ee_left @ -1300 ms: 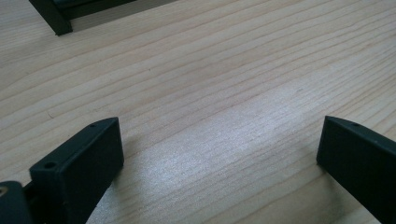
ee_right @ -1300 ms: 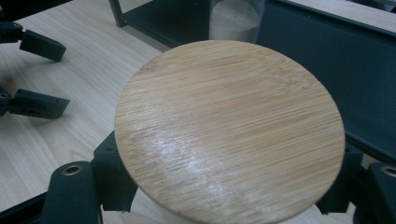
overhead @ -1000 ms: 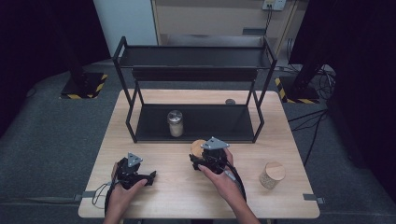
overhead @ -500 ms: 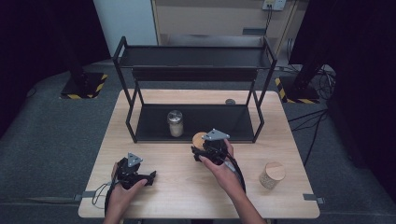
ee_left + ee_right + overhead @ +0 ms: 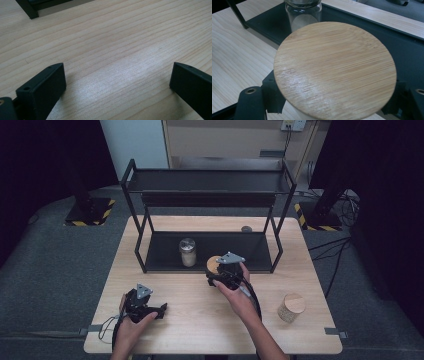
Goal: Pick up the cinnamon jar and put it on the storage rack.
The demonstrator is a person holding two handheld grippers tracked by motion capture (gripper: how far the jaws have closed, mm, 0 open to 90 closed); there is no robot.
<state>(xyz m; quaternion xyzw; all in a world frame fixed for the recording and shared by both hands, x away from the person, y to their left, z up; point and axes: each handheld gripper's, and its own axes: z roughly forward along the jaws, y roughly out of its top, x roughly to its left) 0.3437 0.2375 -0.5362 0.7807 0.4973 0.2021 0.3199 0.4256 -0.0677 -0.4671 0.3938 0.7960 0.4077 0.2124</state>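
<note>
The right gripper [image 5: 216,272] has carried a bamboo-lidded jar [image 5: 213,265] away from the middle of the worktop [image 5: 200,330] toward its far edge, and now holds it right at the front lip of the rack [image 5: 207,200]. Its fingers are clamped on the jar's body just under the lid [image 5: 334,70], one on each side. A second before, the jar was farther back on the worktop; it now sits at the mouth of the lower shelf [image 5: 250,247], just to the right of the metal-lidded jar [image 5: 188,251] that already stands there. In the right gripper view that glass jar [image 5: 303,11] rises directly behind the lid, so the gap between them looks small.

The left gripper [image 5: 150,309] has not shifted; it rests near the worktop's near left corner with its fingers [image 5: 42,87] wide apart over bare wood.

Another bamboo-lidded jar [image 5: 291,307] waits near the near right corner. I judge the carried jar is about to be set on the lower shelf, needing care not to knock its neighbour.
</note>
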